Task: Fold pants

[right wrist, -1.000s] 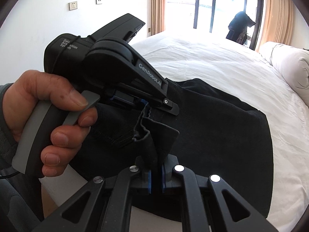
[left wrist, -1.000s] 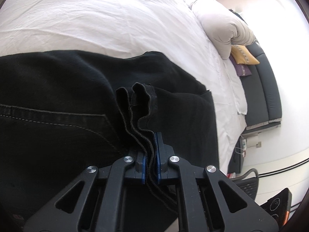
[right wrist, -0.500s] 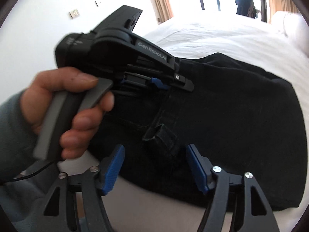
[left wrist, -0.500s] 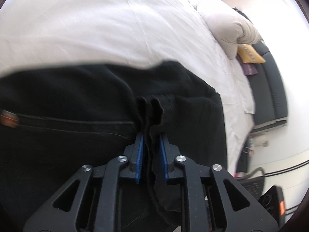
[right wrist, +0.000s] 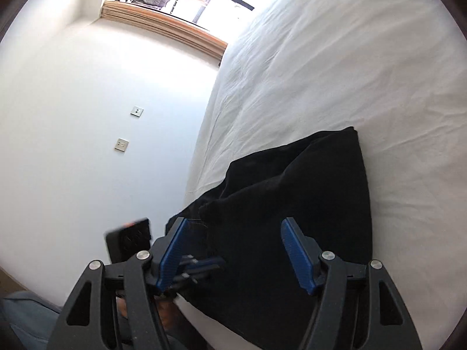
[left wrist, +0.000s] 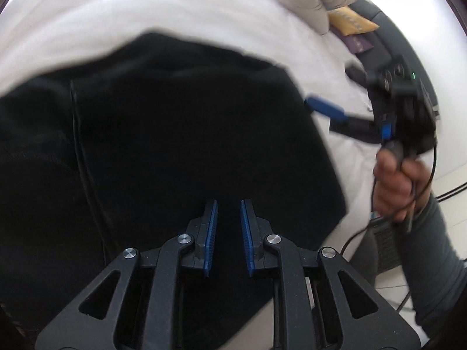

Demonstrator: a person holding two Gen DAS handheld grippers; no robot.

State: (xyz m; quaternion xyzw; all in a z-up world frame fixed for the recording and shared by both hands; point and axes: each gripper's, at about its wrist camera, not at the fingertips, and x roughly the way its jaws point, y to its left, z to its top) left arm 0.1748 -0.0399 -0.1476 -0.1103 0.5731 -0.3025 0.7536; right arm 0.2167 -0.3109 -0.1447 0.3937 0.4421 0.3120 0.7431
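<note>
One pair of black pants (left wrist: 186,134) is lying on one bed (right wrist: 335,73). Two claws are showing: left claw (left wrist: 228,233), right claw (right wrist: 233,250). Two wall sockets (right wrist: 136,111) are showing.

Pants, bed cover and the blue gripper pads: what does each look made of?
Pants: black woven cloth, matte, likely denim or heavy cotton; a stitched seam shows in the left wrist view.
Bed cover: white, thin cotton-like sheet, matte, finely creased.
Pads on the left gripper and right gripper: blue, ribbed, probably rubber or soft plastic, on black, hard-plastic-looking linkages. Both grippers are open.
</note>
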